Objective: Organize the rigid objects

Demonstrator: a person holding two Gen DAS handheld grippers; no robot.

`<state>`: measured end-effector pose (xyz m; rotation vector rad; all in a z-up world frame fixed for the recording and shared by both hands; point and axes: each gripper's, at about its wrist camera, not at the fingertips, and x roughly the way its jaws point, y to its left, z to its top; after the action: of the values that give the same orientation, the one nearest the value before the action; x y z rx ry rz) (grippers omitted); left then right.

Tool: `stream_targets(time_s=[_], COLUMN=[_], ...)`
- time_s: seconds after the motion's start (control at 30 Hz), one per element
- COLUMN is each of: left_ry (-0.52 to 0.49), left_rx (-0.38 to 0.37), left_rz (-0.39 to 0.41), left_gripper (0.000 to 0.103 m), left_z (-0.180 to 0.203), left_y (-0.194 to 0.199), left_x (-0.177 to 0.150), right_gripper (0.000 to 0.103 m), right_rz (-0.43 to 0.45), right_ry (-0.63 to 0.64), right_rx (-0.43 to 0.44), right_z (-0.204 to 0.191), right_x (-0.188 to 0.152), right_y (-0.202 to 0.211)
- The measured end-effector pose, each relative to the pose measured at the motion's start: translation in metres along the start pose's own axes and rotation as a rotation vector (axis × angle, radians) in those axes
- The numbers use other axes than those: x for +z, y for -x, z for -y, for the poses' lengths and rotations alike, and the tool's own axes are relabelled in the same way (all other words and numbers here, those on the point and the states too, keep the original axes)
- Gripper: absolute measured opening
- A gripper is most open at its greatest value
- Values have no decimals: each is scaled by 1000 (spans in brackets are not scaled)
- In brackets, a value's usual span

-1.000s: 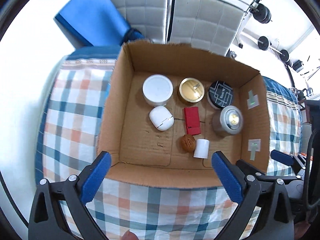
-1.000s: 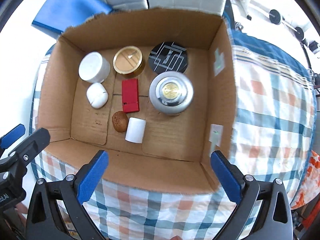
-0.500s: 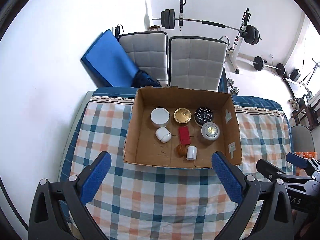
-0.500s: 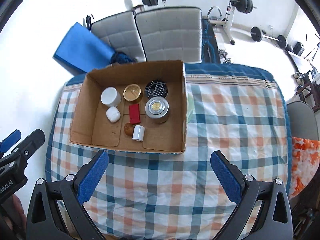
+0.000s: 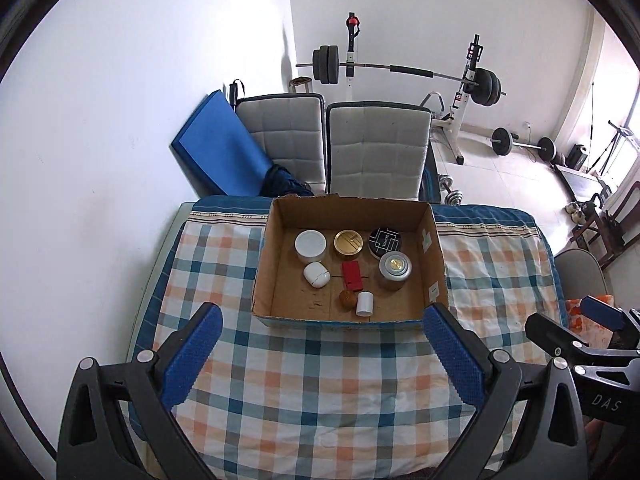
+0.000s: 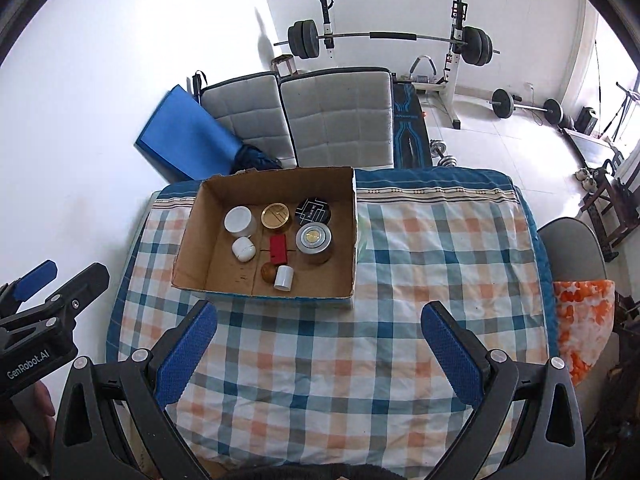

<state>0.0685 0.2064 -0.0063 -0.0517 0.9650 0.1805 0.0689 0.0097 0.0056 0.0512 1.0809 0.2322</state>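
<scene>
An open cardboard box (image 5: 264, 264) (image 6: 188, 248) sits on the checked tablecloth (image 5: 312, 384) (image 6: 432, 248). Inside it lie a white jar (image 5: 310, 245), a gold-lidded tin (image 5: 349, 243), a black patterned tin (image 5: 385, 241), a silver tin (image 5: 395, 269), a white pebble-shaped case (image 5: 316, 274), a red block (image 5: 352, 274), a brown nut (image 5: 348, 298) and a small white cylinder (image 5: 365, 303). My left gripper (image 5: 320, 360) is open and empty, high above the table in front of the box. My right gripper (image 6: 320, 356) is also open and empty, well back from the box.
Two grey padded chairs (image 5: 376, 148) and a blue mat (image 5: 220, 152) stand behind the table. A barbell rack (image 5: 400, 72) and loose weights fill the room's far side. An orange-white cloth (image 6: 584, 320) hangs at the table's right.
Both grippers have pulled up and back from just over the box, so the whole table and room now show. Both stay open and empty. The box contents have not moved.
</scene>
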Motion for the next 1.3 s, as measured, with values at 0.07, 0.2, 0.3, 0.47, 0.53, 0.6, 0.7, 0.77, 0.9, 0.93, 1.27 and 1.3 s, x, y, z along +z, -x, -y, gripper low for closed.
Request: stream_targets(time_s=[0.07, 0.2, 0.3, 0.47, 0.53, 0.6, 0.7, 0.77, 0.9, 0.93, 1.27, 1.3], left_ry=[2, 6, 7, 11, 15, 17, 16, 17, 18, 18, 20, 19], left_rx=[-4, -4, 6, 9, 9, 6, 5, 6, 1, 0, 0, -1], left_rz=[15, 29, 46, 63, 62, 58, 60, 60, 62, 64, 64, 64], left_gripper=[103, 103, 103, 103, 103, 103, 103, 103, 103, 103, 103, 103], left_z=[1, 2, 3, 3, 3, 3, 4, 3, 4, 5, 5, 5], left_y=[7, 13, 19, 23, 24, 24, 24, 24, 25, 26, 27, 27], left_x=[0, 0, 0, -1, -2, -2, -3, -3, -3, -3, -3, -3], right_gripper=[103, 103, 103, 103, 103, 103, 103, 103, 103, 103, 103, 103], right_rz=[12, 43, 61, 80, 89, 100, 125, 144, 170, 172, 180, 182], right_ry=[6, 10, 11, 13, 20, 22, 28, 28, 34, 34, 19, 17], right_rx=[-5, -21, -31, -39, -49, -60, -90, -110, -130, -133, -149, -152], right_z=[0, 0, 0, -1, -1, -2, -2, -1, -2, -2, 0, 1], right_x=[-2, -2, 0, 2, 2, 3, 3, 4, 6, 6, 4, 4], right_y=[9, 21, 27, 32, 34, 36, 39, 43, 50, 51, 52, 52])
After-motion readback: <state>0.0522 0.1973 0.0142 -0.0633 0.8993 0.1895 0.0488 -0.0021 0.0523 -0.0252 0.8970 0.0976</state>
